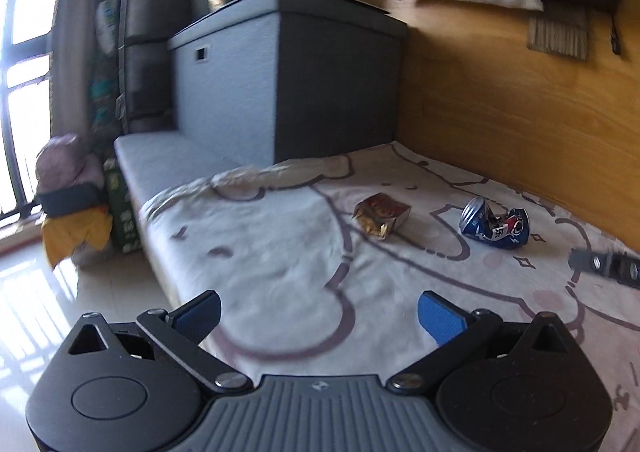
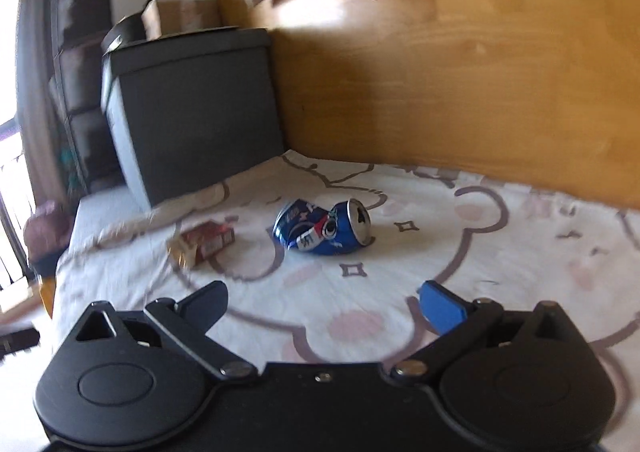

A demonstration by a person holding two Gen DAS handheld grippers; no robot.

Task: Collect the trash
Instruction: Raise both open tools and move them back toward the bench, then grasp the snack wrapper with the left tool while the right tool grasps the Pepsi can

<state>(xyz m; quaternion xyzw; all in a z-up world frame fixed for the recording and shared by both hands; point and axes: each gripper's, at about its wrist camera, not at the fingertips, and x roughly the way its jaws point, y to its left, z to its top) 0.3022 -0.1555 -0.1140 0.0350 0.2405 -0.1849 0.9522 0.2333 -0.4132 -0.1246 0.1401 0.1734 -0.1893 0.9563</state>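
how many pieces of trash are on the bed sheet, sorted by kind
Crushed blue cans: 1
Crumpled red and gold snack packets: 1
Total: 2, both lying on the bed sheet, with neither open gripper, left or right, touching them.

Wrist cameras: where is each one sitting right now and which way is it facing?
Left wrist: sits behind the open left gripper, above the bed's near-left edge, facing the snack wrapper and crushed blue can; the right gripper's tip shows at the right edge.
Right wrist: sits behind the open right gripper, over the bed sheet, facing the can.
Shared: can, wrapper, grey storage box, wooden headboard.
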